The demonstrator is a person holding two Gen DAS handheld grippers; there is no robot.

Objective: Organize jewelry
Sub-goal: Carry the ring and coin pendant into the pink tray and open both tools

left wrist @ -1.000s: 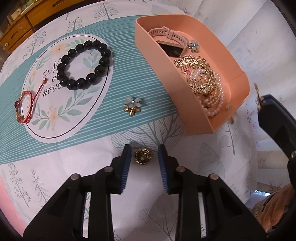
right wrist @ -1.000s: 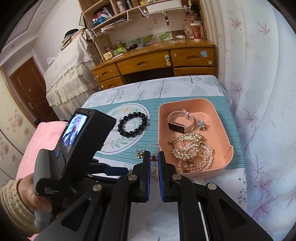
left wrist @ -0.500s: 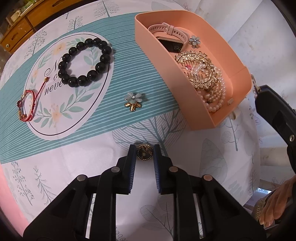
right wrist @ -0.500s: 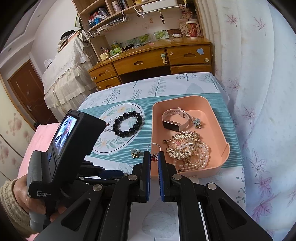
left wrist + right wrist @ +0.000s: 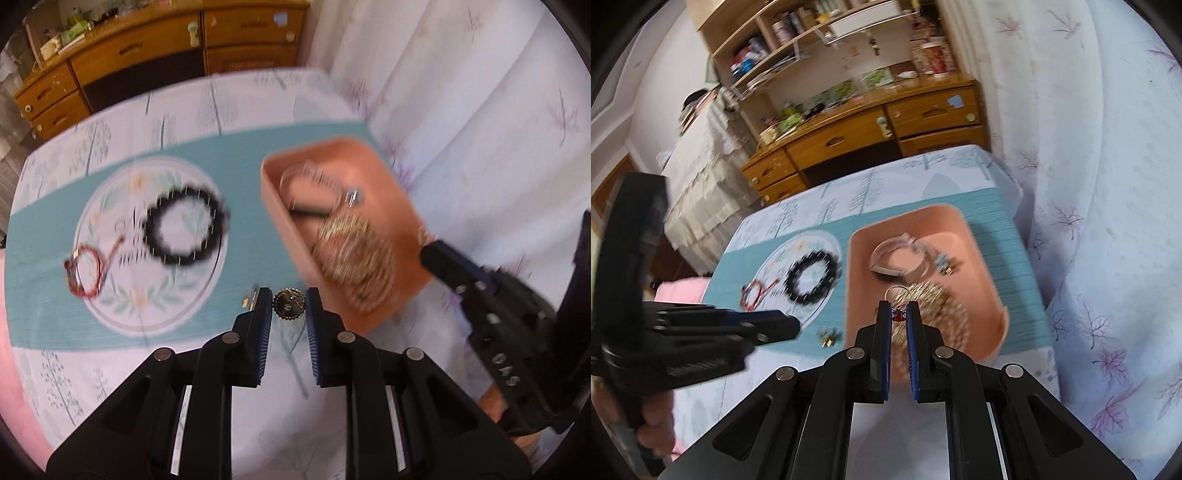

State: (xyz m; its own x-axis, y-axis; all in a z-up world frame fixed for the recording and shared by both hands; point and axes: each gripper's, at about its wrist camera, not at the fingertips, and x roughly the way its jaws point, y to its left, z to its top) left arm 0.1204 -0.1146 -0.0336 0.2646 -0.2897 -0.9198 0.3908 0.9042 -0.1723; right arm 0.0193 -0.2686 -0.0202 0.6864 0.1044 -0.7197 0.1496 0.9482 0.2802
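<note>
Two grippers — left gripper (image 5: 288, 309): scalloped gold brooch (image 5: 289, 306) | right gripper (image 5: 898, 314): hooped earring (image 5: 898, 303)

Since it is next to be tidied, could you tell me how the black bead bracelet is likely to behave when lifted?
The black bead bracelet is a ring of separate round beads, so it will probably sag rather than hold its circle. The beads look glossy, so possibly slippery to pinch.
</note>
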